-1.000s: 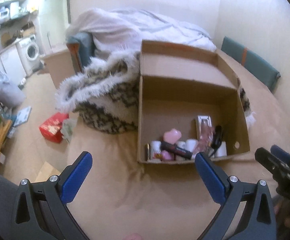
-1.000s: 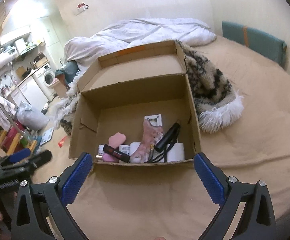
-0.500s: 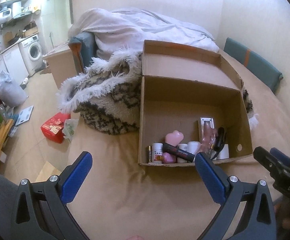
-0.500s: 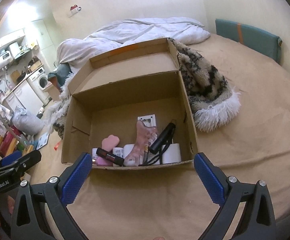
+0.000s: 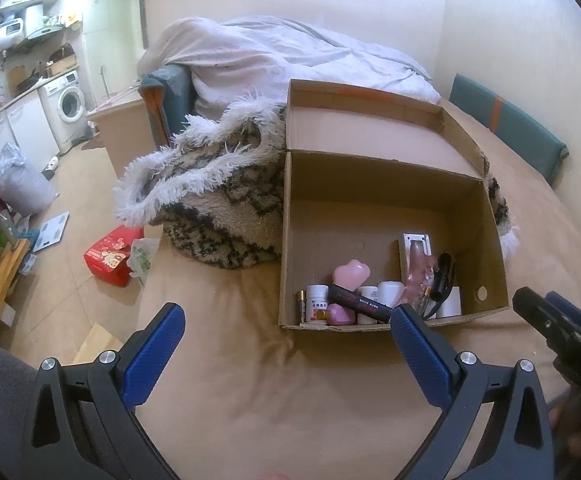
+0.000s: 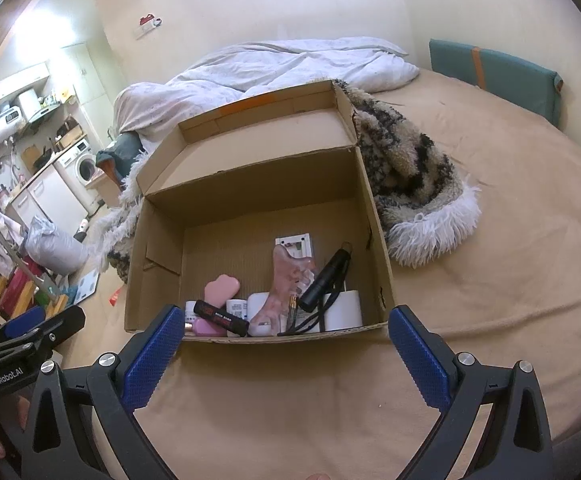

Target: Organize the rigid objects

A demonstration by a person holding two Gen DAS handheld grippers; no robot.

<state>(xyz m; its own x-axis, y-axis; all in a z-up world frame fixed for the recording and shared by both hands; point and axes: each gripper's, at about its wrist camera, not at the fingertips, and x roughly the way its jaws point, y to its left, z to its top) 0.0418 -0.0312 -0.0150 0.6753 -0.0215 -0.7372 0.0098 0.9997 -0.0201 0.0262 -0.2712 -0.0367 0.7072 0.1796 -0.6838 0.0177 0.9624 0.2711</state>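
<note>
Both my tongs hung spread wide and empty over the bed, short of an open cardboard box.

My left gripper [image 5: 286, 344] hovered above the tan sheet [image 5: 230, 380] near the box's [image 5: 374, 168] front left corner; my right gripper [image 6: 286, 346] faced its front wall. Inside, the small rigid items crowded the front edge, left to right: a white bottle [image 5: 316, 307], a pink heart-shaped piece [image 6: 221, 288], a black tube [image 6: 221, 318], a pink scraper [image 6: 284, 280], a black torch [image 6: 324, 282]. Gathered there, they looked already collected; whether sorting remained, I couldn't judge.
</note>
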